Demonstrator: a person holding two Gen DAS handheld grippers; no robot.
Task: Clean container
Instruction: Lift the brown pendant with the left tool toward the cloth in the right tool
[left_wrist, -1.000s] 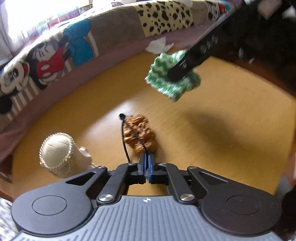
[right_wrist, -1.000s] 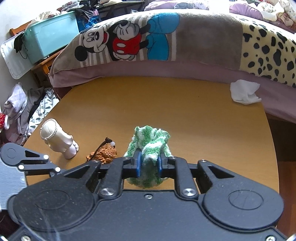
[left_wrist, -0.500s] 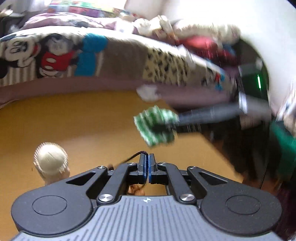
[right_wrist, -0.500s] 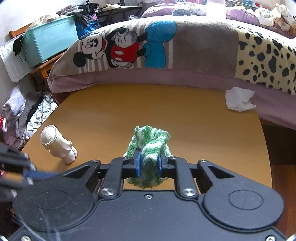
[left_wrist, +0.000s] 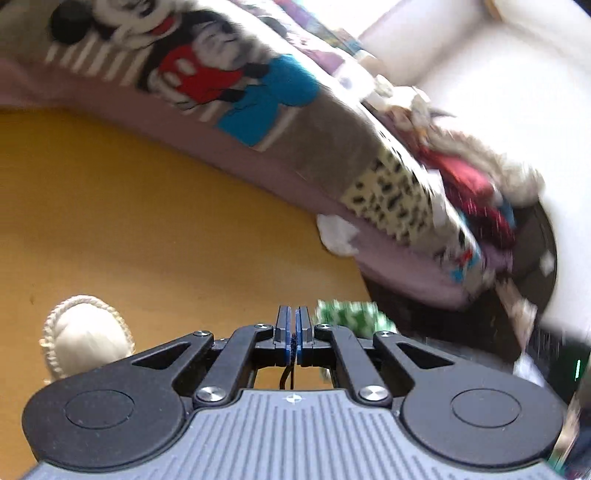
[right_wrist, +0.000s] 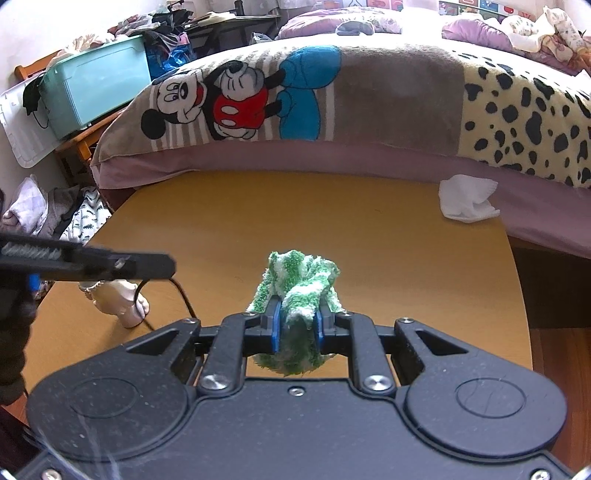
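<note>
The right gripper (right_wrist: 297, 319) is clenched on a green-white cloth (right_wrist: 297, 280) above the table (right_wrist: 369, 240). The left gripper (left_wrist: 294, 328) pinches a black cord (left_wrist: 291, 350) — the white container (left_wrist: 86, 338) lies on the table's left side.

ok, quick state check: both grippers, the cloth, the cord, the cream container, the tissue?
left gripper: shut on the black cord.
right gripper: shut on the green cloth.
green cloth: bunched, held above the table.
black cord: trails down from the left gripper; its far end is hidden.
cream container: lying on the table, ungripped.
white tissue: crumpled at the table's far edge.
</note>
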